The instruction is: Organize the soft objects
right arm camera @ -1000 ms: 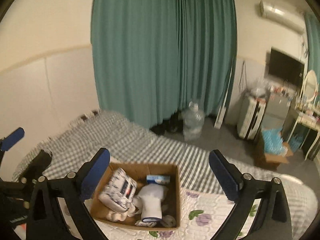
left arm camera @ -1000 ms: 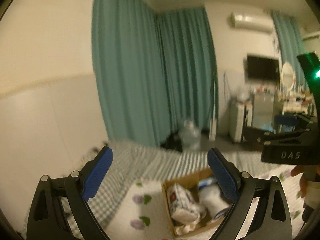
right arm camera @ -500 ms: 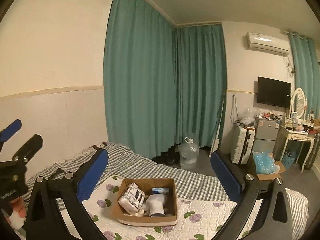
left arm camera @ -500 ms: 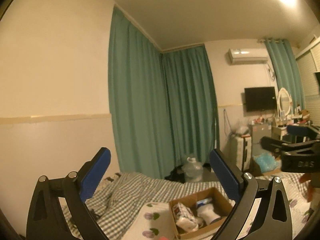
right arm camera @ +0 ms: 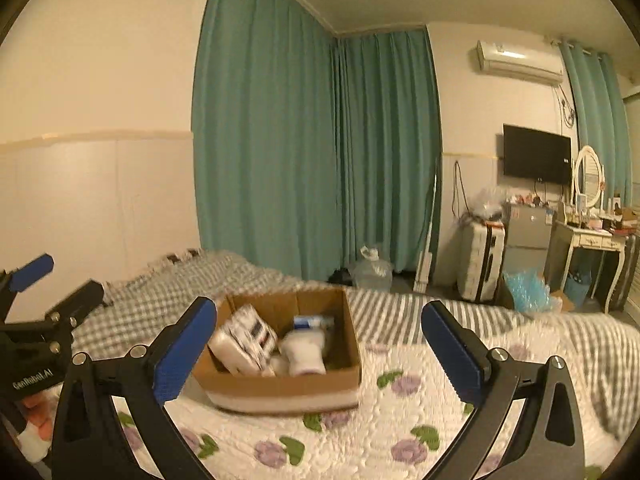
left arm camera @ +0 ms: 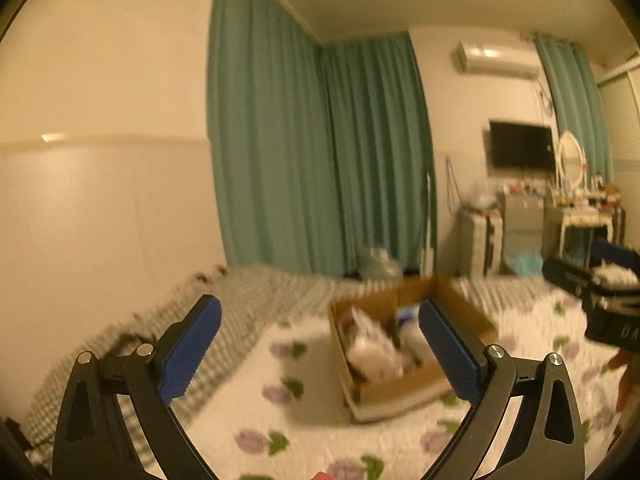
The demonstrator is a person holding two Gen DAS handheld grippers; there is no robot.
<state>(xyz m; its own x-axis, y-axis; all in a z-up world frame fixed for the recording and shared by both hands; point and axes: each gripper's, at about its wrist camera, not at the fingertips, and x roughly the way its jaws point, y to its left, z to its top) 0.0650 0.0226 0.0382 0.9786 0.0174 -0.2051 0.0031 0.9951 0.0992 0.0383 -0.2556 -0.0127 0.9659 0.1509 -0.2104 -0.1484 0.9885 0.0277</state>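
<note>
right wrist view: cardboard box (right arm camera: pixel 280 360) sitting on the floral quilt (right arm camera: pixel 400 420) of the bed, toward its curtain-side edge, just short of the checked blanket (right arm camera: pixel 168 288). packed inside: a white soft pack with black print (right arm camera: pixel 246 338) leaning at the left wall, a white rolled bundle (right arm camera: pixel 304 354) beside it, something blue-topped (right arm camera: pixel 312 321) behind, too blurred to name. right gripper (right arm camera: pixel 316 344) held above and short of the box, blue pads (right arm camera: pixel 184 352) spread wide, nothing between them. left gripper (right arm camera: pixel 44 292) visible at the left edge, off to the side of the box. left wrist view: same box (left arm camera: pixel 408 344) ahead and to the right, heavily smeared; left gripper (left arm camera: pixel 320 344) likewise wide apart and empty; right gripper (left arm camera: pixel 592 280) at the right edge.

step in hand, by judgement: approach, with no soft item picked yet and the sorting apparently at its start. next move calling for: lowering one gripper into the box mouth, straddling the printed pack or the roll across its narrow side, closing gently enough to avoid crushing, lifting clear of the cardboard walls. risk: the light box dragging along on the quilt.
</note>
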